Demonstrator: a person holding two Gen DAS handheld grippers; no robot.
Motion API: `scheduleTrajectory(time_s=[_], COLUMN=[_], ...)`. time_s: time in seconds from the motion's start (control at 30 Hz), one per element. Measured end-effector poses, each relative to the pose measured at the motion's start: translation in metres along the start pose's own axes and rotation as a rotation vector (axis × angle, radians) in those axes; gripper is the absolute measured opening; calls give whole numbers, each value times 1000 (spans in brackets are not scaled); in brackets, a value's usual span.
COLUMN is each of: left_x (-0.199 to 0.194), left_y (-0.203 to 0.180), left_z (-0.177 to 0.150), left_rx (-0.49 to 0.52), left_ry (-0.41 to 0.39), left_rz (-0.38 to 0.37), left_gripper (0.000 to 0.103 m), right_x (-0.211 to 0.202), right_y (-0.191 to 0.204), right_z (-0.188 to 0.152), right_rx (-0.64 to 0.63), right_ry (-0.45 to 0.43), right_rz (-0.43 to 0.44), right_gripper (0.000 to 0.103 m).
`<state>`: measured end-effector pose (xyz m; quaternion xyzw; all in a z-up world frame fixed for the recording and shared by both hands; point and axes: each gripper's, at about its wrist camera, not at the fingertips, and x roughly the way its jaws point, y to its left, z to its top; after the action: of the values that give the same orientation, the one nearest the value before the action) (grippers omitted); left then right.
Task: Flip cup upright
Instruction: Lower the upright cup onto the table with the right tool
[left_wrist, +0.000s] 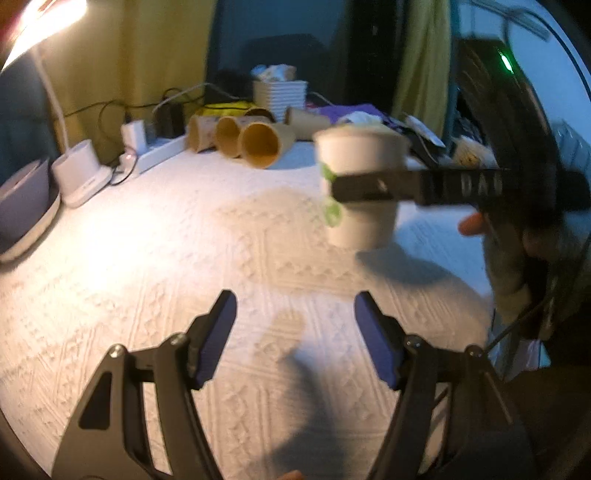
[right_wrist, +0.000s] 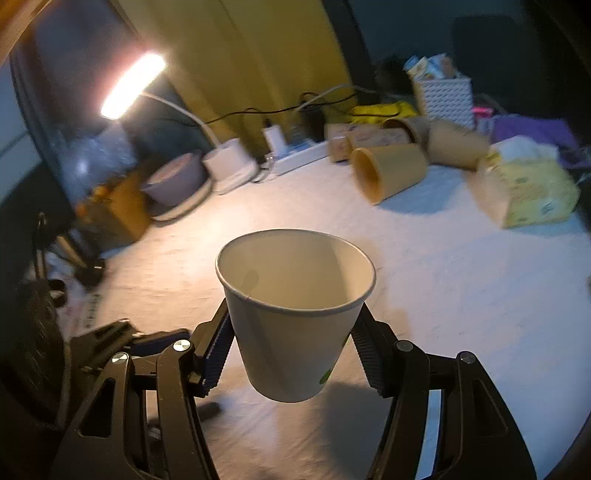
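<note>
A white paper cup with green print is upright, mouth up, held between the fingers of my right gripper, which is shut on its sides a little above the white tablecloth. The left wrist view shows the same cup at the right, with the right gripper's black finger across its side. My left gripper is open and empty, low over the cloth, in front of and left of the cup.
Several tan cups lie on their sides at the back, also in the right wrist view. A tissue pack, a white basket, a power strip, a lamp base and a bowl line the edges.
</note>
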<state>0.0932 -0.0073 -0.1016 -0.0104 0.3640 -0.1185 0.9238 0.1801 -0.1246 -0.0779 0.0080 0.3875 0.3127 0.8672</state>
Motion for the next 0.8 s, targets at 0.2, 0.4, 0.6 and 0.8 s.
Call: scheduleTrajectory(time_s=[0.2,0.4,0.6,0.8], left_x=[1,6,8,10], left_y=[23,44,49,45], left_z=[12,18,15,14], left_rx=[-87,-187,-219,-217], left_ry=[-15,-14,-3,4], left_rz=[22,33,61,59], left_gripper=[68,68,68,69], right_x=[7,14,19,16], right_y=[1,6,10,12], right_z=[-3,-8,-15,-23], right_rx=[-67,-143,-185,-196], right_ry=[-32,-58,-64,-68], right_rz=[-126,-240,-292,-308], right_gripper=[64,64,64,64])
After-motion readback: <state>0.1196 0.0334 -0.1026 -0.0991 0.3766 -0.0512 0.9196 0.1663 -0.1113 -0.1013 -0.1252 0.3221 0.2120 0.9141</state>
